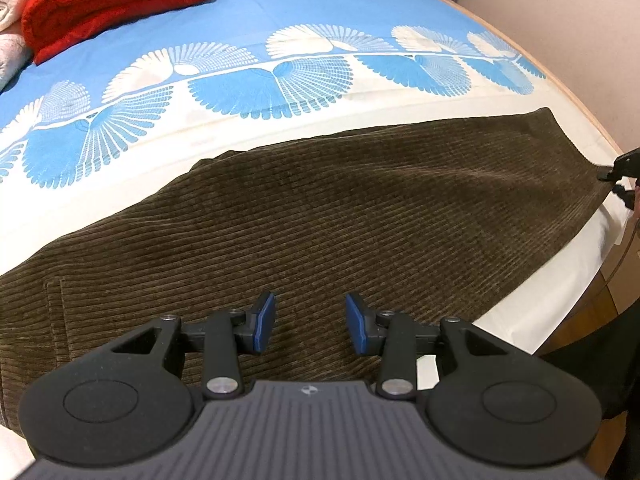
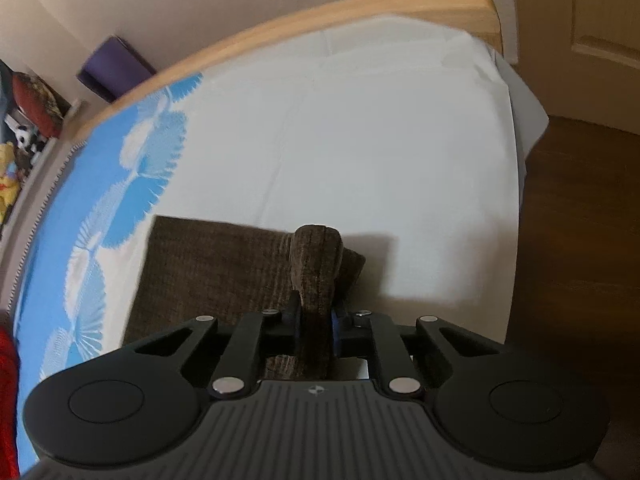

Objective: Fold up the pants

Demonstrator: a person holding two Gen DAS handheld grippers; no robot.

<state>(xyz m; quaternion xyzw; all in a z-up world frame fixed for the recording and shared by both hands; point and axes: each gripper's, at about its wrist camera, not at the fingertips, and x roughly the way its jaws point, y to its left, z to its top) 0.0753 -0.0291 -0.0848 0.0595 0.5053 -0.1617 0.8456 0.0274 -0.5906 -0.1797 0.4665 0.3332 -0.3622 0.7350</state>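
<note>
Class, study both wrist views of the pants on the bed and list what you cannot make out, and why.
- Waist end of the brown corduroy pants: left wrist view, cut off by the frame edge and covered by the left gripper.
- Right gripper pads: right wrist view, mostly buried in the pinched fold.
- Toys beyond the bed frame: right wrist view, blurred and small.
- Red blanket: left wrist view, cropped at the top.

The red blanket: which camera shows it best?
The left wrist view. There the red blanket lies folded and sharp at the far end of the bed, almost whole, beyond the pants. The right wrist view shows only a blurred red sliver at its left edge.
</note>
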